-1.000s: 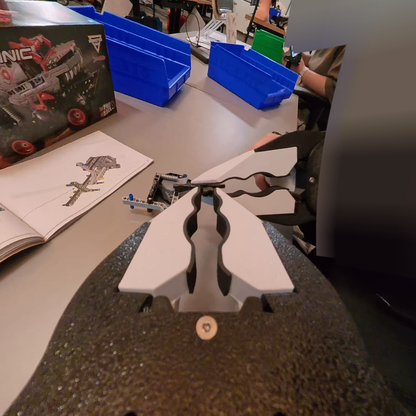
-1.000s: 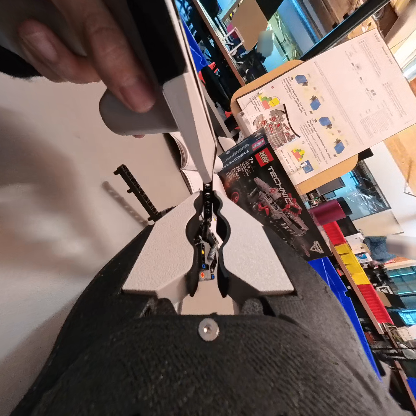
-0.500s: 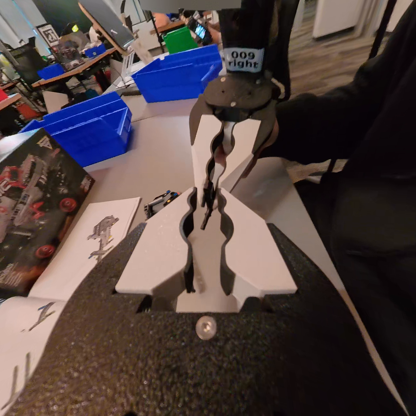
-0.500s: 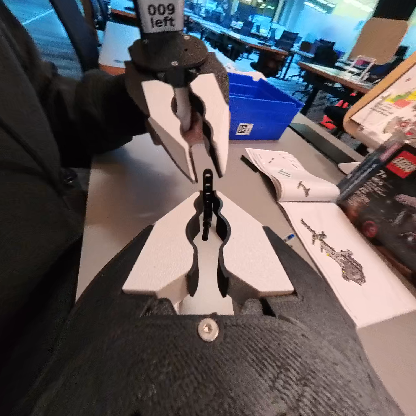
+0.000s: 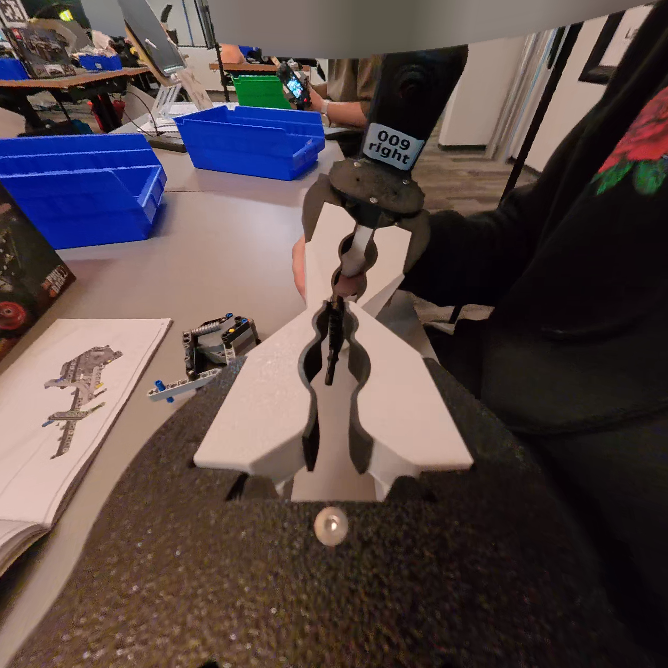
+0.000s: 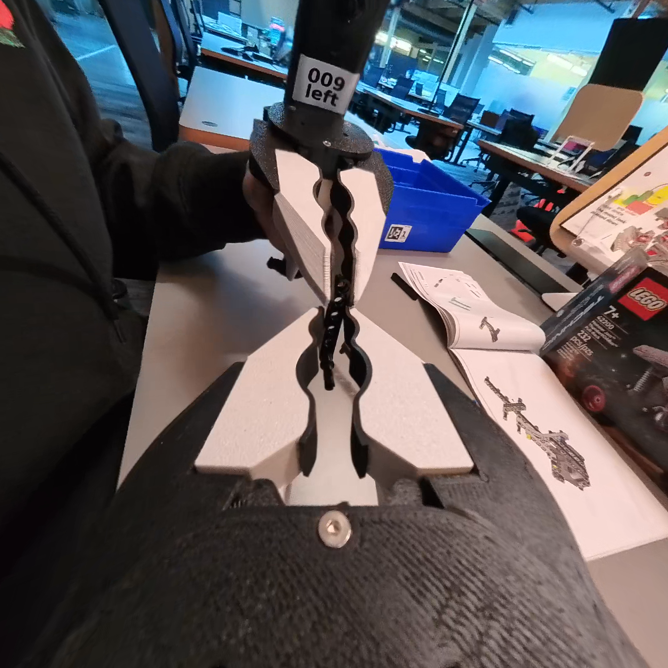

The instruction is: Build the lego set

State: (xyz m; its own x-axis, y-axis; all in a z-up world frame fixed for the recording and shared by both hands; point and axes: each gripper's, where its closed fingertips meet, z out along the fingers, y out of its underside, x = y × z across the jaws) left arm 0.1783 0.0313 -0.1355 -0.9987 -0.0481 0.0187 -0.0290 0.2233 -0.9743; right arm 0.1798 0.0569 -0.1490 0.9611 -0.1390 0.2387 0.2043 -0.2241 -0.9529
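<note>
A thin black lego beam (image 6: 330, 339) with a row of holes hangs in the air between my two grippers, which meet tip to tip above the grey table (image 5: 224, 260). My right gripper (image 6: 335, 311) is shut on its middle, and the near end lies between the pads. My left gripper (image 5: 330, 307) is shut on the other end of the beam (image 5: 332, 347); in the right wrist view it (image 6: 339, 300) comes down from above. A part-built black and grey sub-assembly (image 5: 217, 343) with a spring and a grey beam with a blue pin (image 5: 173, 388) lies on the table left of my left gripper.
An open instruction booklet (image 5: 79, 379) lies at the left, with the lego box (image 5: 25, 289) behind it. Blue bins (image 5: 83, 188) stand at the back of the table. The person's black sleeve (image 5: 506, 260) is at the right. Another person sits behind a green bin (image 5: 260, 90). My two grippers' fingertips are within a few centimetres of each other.
Half a second ago my left gripper was open just above the beam held by the right. Now it has closed on the beam's free end, and the grippers stand tip to tip.
</note>
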